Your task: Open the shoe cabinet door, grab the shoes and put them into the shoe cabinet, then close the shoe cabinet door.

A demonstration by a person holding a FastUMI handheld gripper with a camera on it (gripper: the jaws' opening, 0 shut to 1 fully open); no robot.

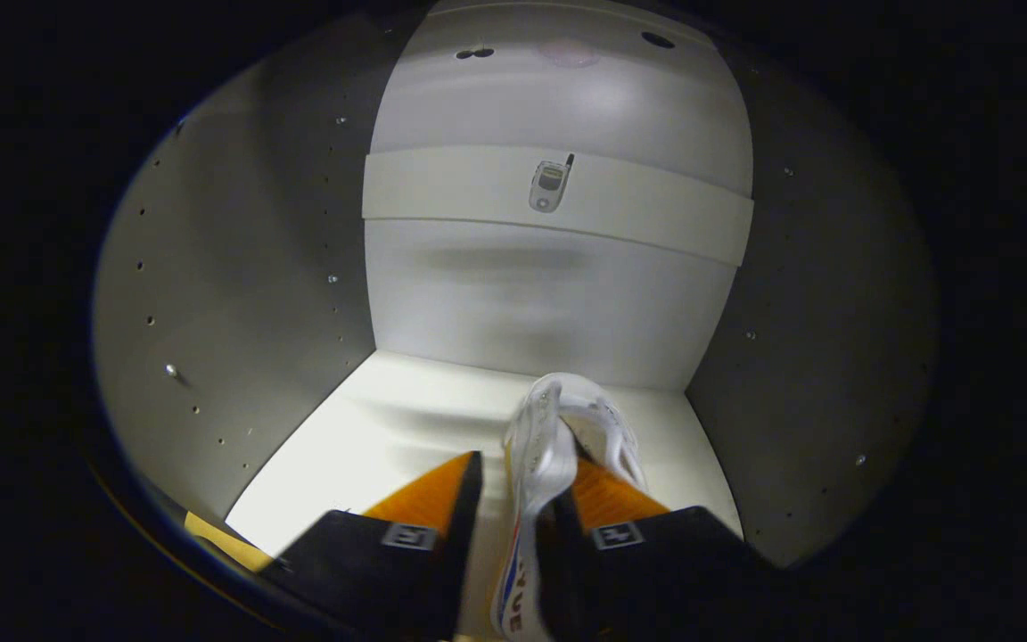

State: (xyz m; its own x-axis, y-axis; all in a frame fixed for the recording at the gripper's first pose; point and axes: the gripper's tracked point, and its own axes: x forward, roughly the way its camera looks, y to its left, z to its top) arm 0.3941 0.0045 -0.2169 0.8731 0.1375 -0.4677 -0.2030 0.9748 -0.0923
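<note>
In the gripper view, the claw [522, 499] is pointed level into the shoe cabinet [237, 294], its fingers narrowed around the side wall of one white shoe [549, 437], which is gripped between them. The shoe is seen just above the cabinet's pale floor [389, 437]. One small phone-shaped object [549, 185] is seen on the back wall's band.

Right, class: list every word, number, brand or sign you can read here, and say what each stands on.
Dark letters on the side of the white lace-up shoe, which the gripper clamps: cut off and blurred, not readable.
Square coded tags on both fingers: patterns, no words.
Small phone picture on the pale cabinet back panel: no legible text.
</note>
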